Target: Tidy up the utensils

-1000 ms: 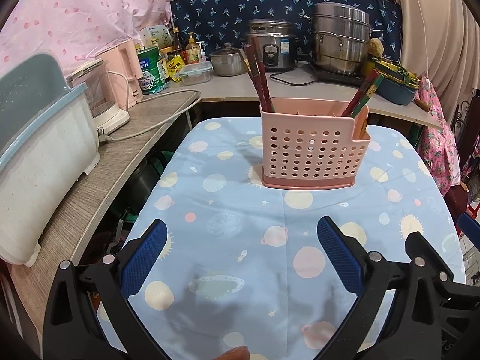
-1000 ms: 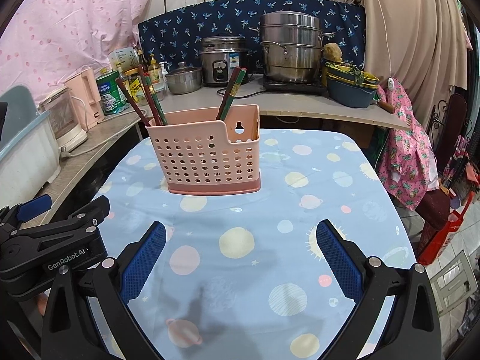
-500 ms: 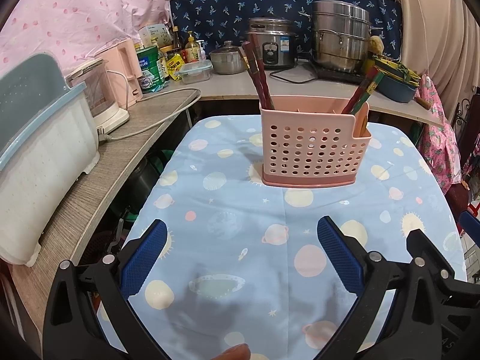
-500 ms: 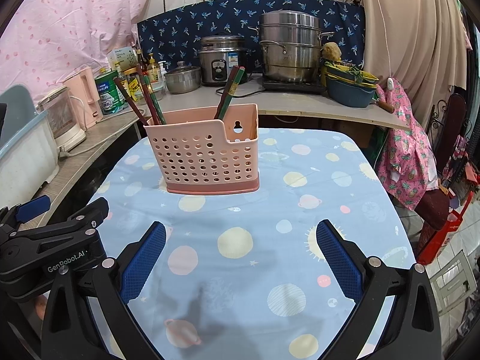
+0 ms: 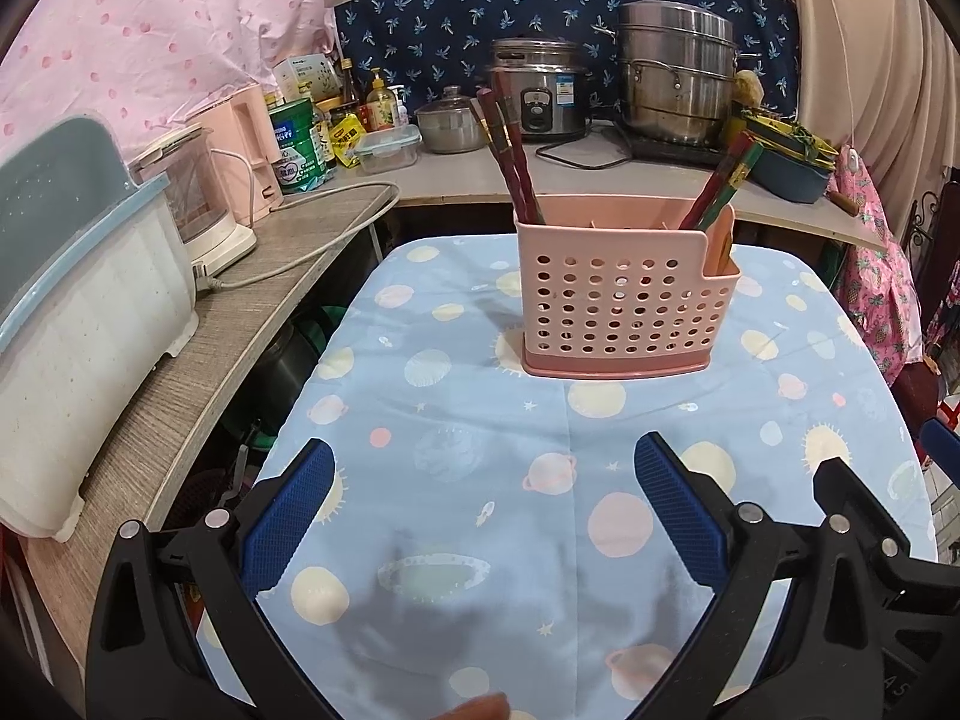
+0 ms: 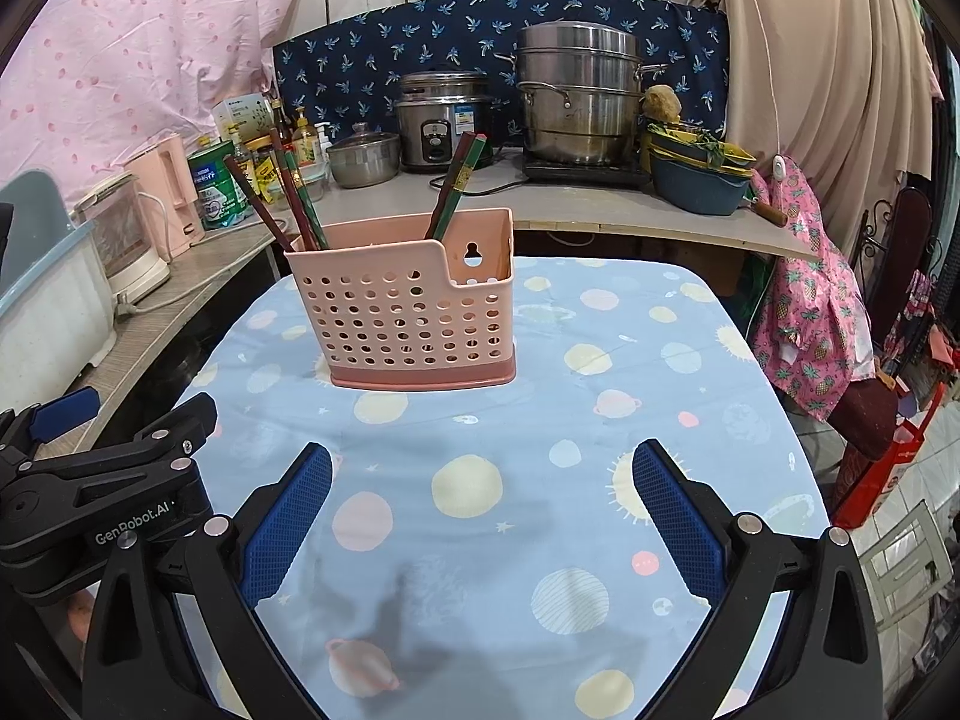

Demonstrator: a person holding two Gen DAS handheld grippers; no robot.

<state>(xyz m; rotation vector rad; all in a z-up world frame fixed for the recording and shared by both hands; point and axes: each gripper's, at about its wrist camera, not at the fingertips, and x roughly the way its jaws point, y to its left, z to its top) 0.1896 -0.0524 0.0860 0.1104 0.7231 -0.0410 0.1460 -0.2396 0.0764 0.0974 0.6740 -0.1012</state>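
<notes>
Both claws, left claw [image 5: 480, 516] and right claw [image 6: 480, 516], hang apart and empty over the desk's near edge, facing the pink perforated plastic holder [image 5: 621, 294] where red-and-green chopsticks [image 5: 510, 162] stand sorted.

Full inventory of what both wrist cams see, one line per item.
utensil holder: 1, pink perforated, mid-table
chopsticks: two groups, dark red and green, standing at the holder's left end and right end
tablecloth: 1, light blue with planets, covers the table
steamer pot: 1, steel, stacked, back counter
rice cooker: 1, steel, back counter
small lidded pot: 1, steel, back counter
green tin: 1, left counter
dish bin: 1, white with blue-grey lid, left counter
left hand-held gripper: black, blue pads, open, empty
right hand-held gripper: same, open, empty
</notes>
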